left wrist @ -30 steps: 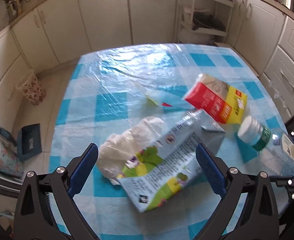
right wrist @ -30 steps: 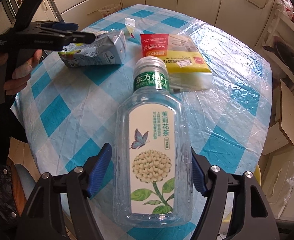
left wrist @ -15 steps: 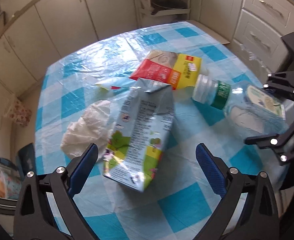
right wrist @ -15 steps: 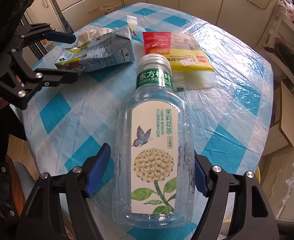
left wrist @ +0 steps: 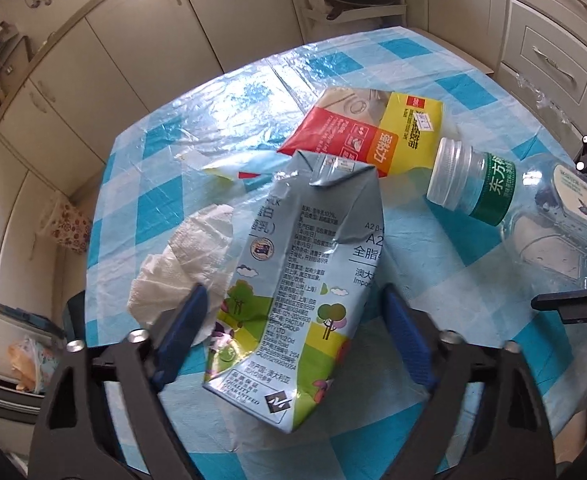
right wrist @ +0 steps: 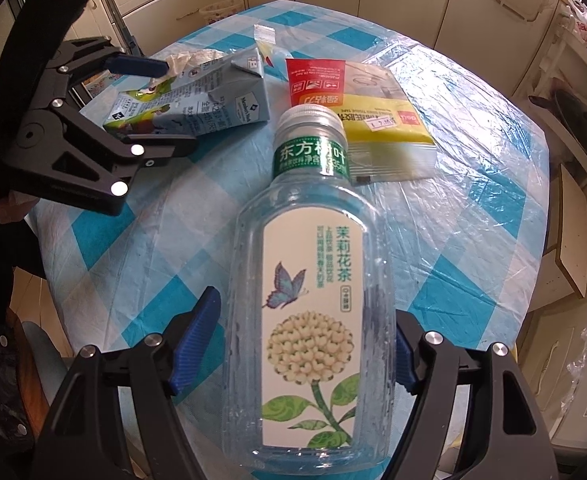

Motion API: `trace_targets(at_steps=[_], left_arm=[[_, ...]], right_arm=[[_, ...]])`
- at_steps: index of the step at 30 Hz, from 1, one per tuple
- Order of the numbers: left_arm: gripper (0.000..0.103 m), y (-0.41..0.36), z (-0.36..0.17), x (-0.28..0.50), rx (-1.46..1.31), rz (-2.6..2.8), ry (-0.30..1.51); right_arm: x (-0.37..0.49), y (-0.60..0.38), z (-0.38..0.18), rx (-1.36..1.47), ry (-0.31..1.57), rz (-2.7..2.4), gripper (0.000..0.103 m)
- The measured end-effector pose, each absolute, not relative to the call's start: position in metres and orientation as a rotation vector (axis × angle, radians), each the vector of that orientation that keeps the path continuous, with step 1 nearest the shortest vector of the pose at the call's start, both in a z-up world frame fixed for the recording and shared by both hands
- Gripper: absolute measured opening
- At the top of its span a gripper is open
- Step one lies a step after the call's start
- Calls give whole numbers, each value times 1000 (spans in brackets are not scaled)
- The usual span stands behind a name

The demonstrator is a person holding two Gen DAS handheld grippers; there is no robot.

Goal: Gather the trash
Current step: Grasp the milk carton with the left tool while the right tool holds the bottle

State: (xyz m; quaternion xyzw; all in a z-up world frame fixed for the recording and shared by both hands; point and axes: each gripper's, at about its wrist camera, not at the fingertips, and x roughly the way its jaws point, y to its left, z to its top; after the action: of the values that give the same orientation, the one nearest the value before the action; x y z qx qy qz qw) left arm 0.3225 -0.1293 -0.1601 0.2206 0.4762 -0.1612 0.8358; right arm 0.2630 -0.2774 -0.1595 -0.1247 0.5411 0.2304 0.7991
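With both grippers released, the left gripper (left wrist: 293,336) straddling the dented grey milk carton (left wrist: 293,280) risks pinching the crumpled white tissue (left wrist: 185,256) touching it, while the right gripper (right wrist: 307,344) brackets the clear plastic tea bottle (right wrist: 309,292).

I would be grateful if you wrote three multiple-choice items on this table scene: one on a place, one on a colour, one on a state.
1. What lies between the left gripper fingers?
A. the milk carton
B. the yellow and red packet
C. a glass jar

2. What colour is the band under the tea bottle cap?
A. red
B. green
C. black

3. How does the right gripper stand?
A. shut, holding nothing
B. open, around the lying bottle
C. open, around the crumpled tissue

Answers: 1 A, the carton's lower end sits between the blue pads. 2 B, a green band with white characters rings the neck. 3 B, the blue pads flank the bottle, with a gap showing at the left pad.
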Motion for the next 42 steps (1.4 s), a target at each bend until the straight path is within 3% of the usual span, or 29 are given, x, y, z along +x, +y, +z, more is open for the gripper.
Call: trace_targets(at_steps=[6,9,13,32,42], left_arm=[[65,-123,-152,322,391,-385,1013],[67,-122,-154,323,362,-411,1041],[77,-127,-162,323,397,-388,1049],[78,-135,-166,323,389,-358,1048],[71,-137,-165,319,401,-364,1031]], right_arm=[[263,-278,-158,-266,1158,490,72],[264,-280,-157,-263,1156,487,72],[265,-280,-157,-262,1155,485,72],[274,-276,-163,-263,1164,490,73],[280,-275,-164,-263,1164,489,73]])
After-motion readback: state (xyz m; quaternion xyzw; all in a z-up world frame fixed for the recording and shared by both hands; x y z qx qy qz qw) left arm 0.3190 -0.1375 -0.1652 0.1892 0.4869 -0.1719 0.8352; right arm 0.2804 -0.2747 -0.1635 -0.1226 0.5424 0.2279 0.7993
